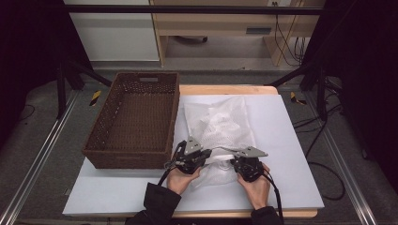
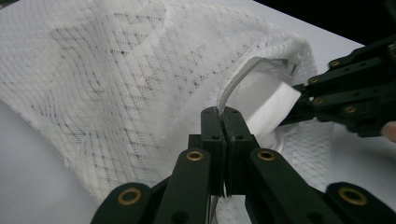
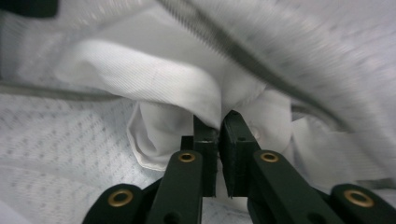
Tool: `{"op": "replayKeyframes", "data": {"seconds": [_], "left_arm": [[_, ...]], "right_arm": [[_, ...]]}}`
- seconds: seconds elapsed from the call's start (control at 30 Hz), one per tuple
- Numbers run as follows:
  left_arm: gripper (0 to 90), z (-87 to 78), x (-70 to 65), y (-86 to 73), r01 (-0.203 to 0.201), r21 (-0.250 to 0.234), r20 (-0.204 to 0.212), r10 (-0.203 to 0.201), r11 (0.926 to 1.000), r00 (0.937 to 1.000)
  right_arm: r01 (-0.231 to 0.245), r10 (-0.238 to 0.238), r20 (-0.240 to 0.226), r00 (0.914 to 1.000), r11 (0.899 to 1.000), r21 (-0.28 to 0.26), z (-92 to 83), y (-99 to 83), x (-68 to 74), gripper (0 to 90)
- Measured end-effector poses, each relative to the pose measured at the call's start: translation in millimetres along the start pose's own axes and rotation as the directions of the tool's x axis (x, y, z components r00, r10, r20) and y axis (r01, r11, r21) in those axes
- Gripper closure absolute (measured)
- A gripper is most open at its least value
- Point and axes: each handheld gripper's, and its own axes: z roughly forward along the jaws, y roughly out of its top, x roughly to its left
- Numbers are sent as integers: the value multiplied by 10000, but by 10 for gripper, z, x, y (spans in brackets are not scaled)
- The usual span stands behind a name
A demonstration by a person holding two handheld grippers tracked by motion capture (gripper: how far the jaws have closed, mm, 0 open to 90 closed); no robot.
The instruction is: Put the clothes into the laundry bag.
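Observation:
A white mesh bag (image 1: pixel 218 124) lies on the white table board (image 1: pixel 281 140), its mouth toward the person. My left gripper (image 1: pixel 209 153) is shut on the bag's grey zipper edge (image 2: pixel 238 79), which runs up from between the tips of the left gripper (image 2: pixel 223 114). My right gripper (image 1: pixel 230 162) reaches into the mouth from the other side. In the right gripper view the right gripper (image 3: pixel 218 122) is shut on a fold of white cloth (image 3: pixel 154 79) inside the bag. The left gripper view shows that cloth (image 2: pixel 273 109) pinched by the right gripper (image 2: pixel 299 100).
A dark wicker basket (image 1: pixel 172 117) stands empty on the left of the board, its near corner close to the left hand. The board's right part (image 1: pixel 291 159) is bare. Black frame legs and cables lie on the floor around the table.

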Motion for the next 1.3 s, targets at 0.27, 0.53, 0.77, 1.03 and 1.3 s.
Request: {"op": "replayKeyframes", "data": {"seconds": [0.27, 0.53, 0.77, 1.03, 1.3], "left_arm": [[886, -41, 3, 21, 67, -154, 60, -66, 9999, 10000], [887, -204, -27, 150, 161, -889, 213, -142, 9959, 9997], [888, -215, -50, 42, 59, -621, 288, -41, 9980, 9996], [887, -89, 2, -67, 273, -239, 202, -268, 9993, 9994], [887, -60, -9, -64, 286, -248, 193, -281, 9993, 9994]], "right_arm": [[-18, -27, -517, 9987, 9963, -858, -189, 121, 17, 887], [-505, 268, -1152, 9930, 9768, -2083, 81, 395, 159, 886], [-148, 150, 29, 9999, 9978, -646, 578, 344, 100, 864], [-136, 43, -1084, 9941, 9963, -850, 59, 210, 46, 550], [678, -687, -773, 9946, 9976, -146, 159, 10, 155, 559]]}}
